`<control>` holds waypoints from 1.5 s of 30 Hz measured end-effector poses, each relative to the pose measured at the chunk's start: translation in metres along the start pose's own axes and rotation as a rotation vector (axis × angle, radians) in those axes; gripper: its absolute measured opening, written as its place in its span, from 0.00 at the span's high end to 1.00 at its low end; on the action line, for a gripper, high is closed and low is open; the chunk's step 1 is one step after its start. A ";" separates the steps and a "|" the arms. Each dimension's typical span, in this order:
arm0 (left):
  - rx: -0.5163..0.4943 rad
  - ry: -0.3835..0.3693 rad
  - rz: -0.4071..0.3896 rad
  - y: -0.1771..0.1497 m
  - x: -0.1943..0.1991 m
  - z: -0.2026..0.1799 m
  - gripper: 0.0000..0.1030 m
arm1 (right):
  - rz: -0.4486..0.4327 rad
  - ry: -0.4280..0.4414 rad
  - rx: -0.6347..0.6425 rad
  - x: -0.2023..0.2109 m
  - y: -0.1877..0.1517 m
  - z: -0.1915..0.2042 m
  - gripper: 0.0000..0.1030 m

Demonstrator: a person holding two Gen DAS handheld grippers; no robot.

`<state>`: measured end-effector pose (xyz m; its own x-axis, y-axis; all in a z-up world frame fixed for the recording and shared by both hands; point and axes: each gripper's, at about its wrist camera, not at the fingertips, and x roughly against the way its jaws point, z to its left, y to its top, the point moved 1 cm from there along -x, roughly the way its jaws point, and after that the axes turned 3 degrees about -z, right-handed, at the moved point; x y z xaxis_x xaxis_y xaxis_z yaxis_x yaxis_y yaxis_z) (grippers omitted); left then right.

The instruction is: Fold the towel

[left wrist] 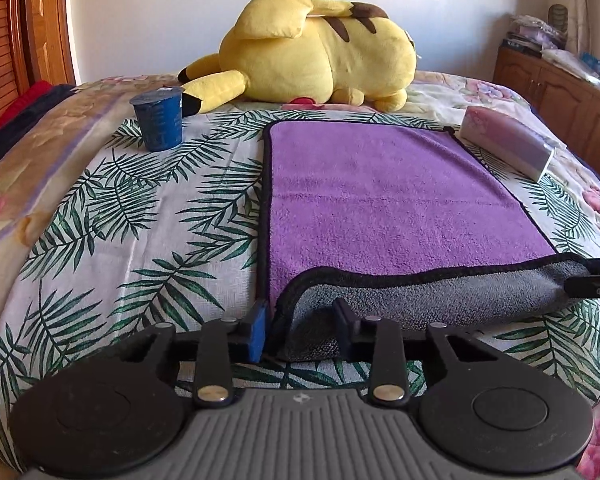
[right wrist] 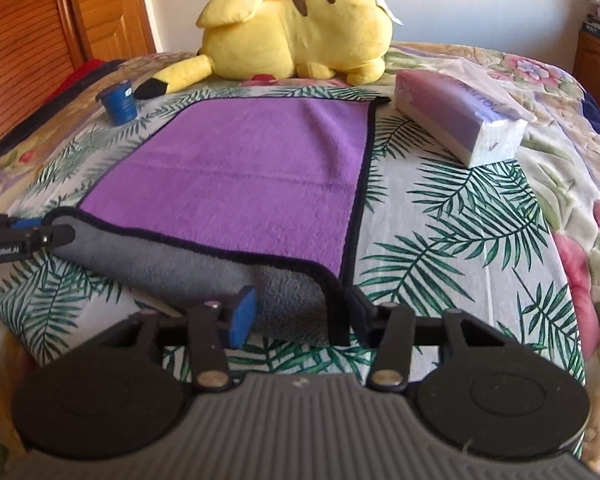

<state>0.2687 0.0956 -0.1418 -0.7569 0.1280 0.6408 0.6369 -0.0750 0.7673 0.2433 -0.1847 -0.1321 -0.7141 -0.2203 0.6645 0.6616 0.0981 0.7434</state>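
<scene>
Currently: purple towel on bed, near edge rolled back, both tongs at its corners

1. Towel (left wrist: 388, 200): purple face up, grey underside, black trim. Lies flat on the palm-leaf sheet (left wrist: 120, 240) of the bed. Its near edge is turned over toward the middle, showing a grey band (right wrist: 188, 264) across the front.

2. Left tongs (left wrist: 300, 326): jaws apart, straddling the near left corner of the towel, where the black trim curls down. One blue pad (left wrist: 259, 332) sits just left of the trim; whether either pad presses the cloth cannot be told. Released, as far as shown.

3. Right tongs (right wrist: 300, 316): jaws apart around the near right corner; grey fold lies between the fingers. Not clenched.

4. Cross-views: the left wrist view shows the right tongs only as a black tip at the far right end of the grey band; the right wrist view shows the left tongs at the left end, with lettering on the body.

5. Other items: Pikachu plush (left wrist: 320, 48) beyond the towel; blue cup (left wrist: 160, 120) to the left; tissue pack (right wrist: 460, 120) to the right, its printed side readable only in the right wrist view. Wooden cabinet (left wrist: 560, 92) is clearer in the left wrist view.
</scene>
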 end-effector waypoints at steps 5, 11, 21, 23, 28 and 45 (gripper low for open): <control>-0.007 -0.007 -0.003 -0.001 0.002 -0.002 0.82 | 0.016 -0.002 0.055 0.001 -0.001 0.005 0.67; -0.011 -0.015 -0.004 -0.001 0.002 -0.003 0.84 | 0.024 -0.023 0.083 0.000 -0.001 0.005 0.79; -0.012 -0.029 -0.021 0.002 0.007 -0.003 0.93 | 0.004 -0.032 0.089 0.001 -0.002 0.004 0.96; -0.010 -0.034 -0.030 0.004 0.011 -0.004 0.94 | -0.010 -0.033 0.084 0.003 -0.002 0.004 0.96; -0.016 -0.050 -0.070 0.010 0.023 -0.005 0.95 | -0.054 -0.036 0.066 0.010 0.001 0.002 0.96; -0.033 -0.066 -0.142 0.023 0.033 -0.008 0.95 | -0.160 -0.027 0.087 0.021 0.018 0.006 0.96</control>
<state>0.2568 0.0901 -0.1031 -0.8273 0.2040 0.5234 0.5179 -0.0839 0.8513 0.2383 -0.1824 -0.1043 -0.8154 -0.2136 0.5380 0.5174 0.1477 0.8429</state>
